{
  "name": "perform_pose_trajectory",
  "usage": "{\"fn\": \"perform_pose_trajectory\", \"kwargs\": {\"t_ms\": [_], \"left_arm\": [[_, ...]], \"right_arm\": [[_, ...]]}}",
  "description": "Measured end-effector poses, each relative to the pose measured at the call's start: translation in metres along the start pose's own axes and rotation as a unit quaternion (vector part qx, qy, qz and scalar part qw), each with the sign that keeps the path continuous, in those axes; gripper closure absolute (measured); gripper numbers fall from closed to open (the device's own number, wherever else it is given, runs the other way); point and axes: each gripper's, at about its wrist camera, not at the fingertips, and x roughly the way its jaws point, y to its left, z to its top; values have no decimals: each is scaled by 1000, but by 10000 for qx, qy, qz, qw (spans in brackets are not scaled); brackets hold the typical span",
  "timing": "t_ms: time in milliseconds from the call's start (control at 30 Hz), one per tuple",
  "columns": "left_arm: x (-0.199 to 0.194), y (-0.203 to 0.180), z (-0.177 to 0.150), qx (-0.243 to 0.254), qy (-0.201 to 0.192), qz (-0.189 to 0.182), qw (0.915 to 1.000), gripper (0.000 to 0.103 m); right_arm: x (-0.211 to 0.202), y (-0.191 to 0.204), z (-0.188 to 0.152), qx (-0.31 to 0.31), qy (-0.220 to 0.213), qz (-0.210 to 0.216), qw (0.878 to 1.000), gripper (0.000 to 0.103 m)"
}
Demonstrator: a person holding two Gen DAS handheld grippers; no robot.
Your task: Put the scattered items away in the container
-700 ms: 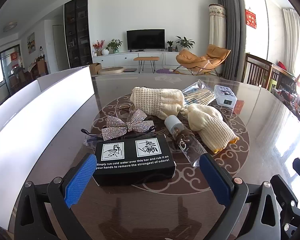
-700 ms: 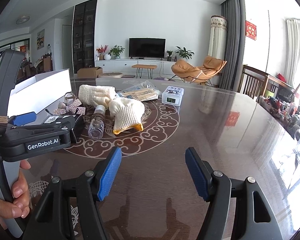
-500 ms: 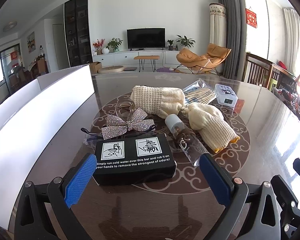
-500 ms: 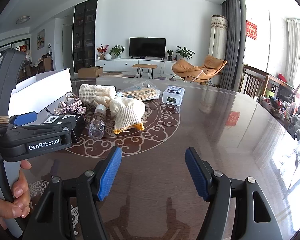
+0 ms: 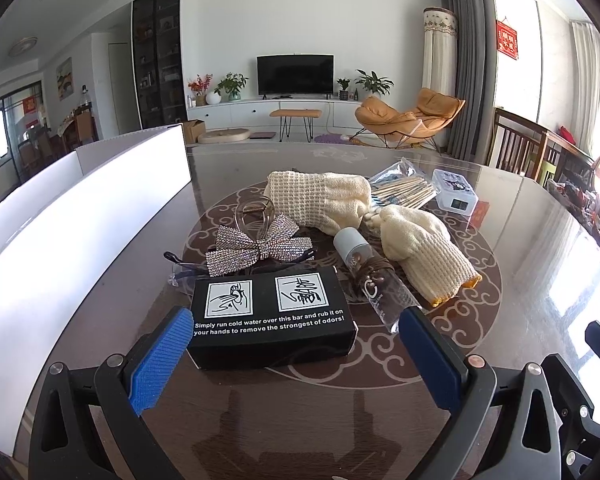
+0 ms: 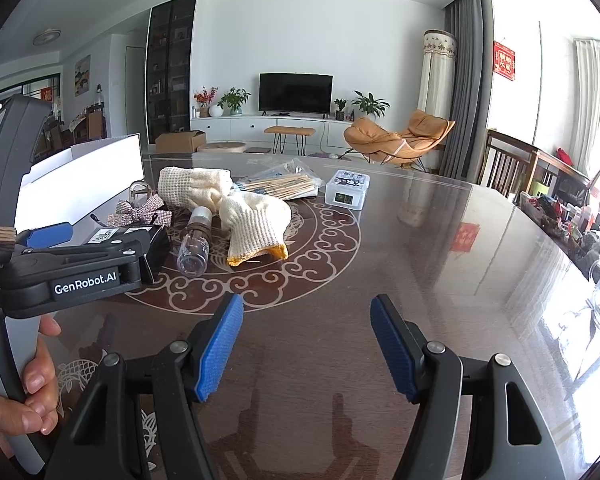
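Change: nothing has shifted since the earlier frames; both tongs and all items sit as before.
Left tongs (image 5: 294, 354): spread wide, empty, tilted down; the black box (image 5: 271, 314) lies between the pads, neither pad touching it.
Right tongs (image 6: 306, 346): spread, empty, over bare table (image 6: 440, 248) on the right, well apart from the items.
Container: white bin (image 5: 80, 216), open top, along the left edge of the table, just left of the items.
Black box: nearest item; rigid printed carton, flat faces, square corners. Likely light and stiff; best gripped across its short ends, where the pads already line up.
Bow (image 5: 258, 250): rhinestone-studded, lumpy, just behind the box, resting on clear glasses (image 5: 180, 276).
Bottle (image 5: 374, 282): clear plastic cylinder, grey cap, lying right of the box. Smooth, probably rolls; grip across the body.
Gloves (image 5: 424, 250): two cream knit gloves, soft, limp, one with a yellow cuff. Pinch a bunched fold.
Sticks (image 5: 404, 190): thin wooden sticks in a crinkly clear bag, far right.
White case (image 5: 454, 196): small hard plastic box, far right.
Clear clip (image 5: 256, 216): glossy, behind the bow.
Next step, judged: close on the black box.
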Motion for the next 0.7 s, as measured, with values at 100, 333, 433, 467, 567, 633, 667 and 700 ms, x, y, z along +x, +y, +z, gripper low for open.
{"fn": "perform_pose_trajectory", "kwargs": {"t_ms": [100,333,433,467,567,633,667,700], "left_arm": [[0,1,-1,-18,-1,10,10000,0],[2,1,-2,-43,-18,-9,10000,0],[2,1,-2,-50,-28,-15,10000,0],[2,1,-1,-49,-12,-14,10000,0],[4,1,-2,-69,-9,-24,10000,0],[5,1,-2,-96,-18,-39,9999,0],[6,1,-2,-115,-24,-52,9999,0],[6,1,-2,-124,-37,-59,9999,0]], "right_arm": [[0,0,0,0,-1,2,10000,35],[1,1,0,4,5,15,10000,35],[1,1,0,4,4,13,10000,35],[1,1,0,4,4,14,10000,35],[1,1,0,7,1,16,10000,35],[1,1,0,7,2,18,10000,35],[1,1,0,7,0,18,10000,35],[1,1,0,7,-1,18,10000,35]]}}
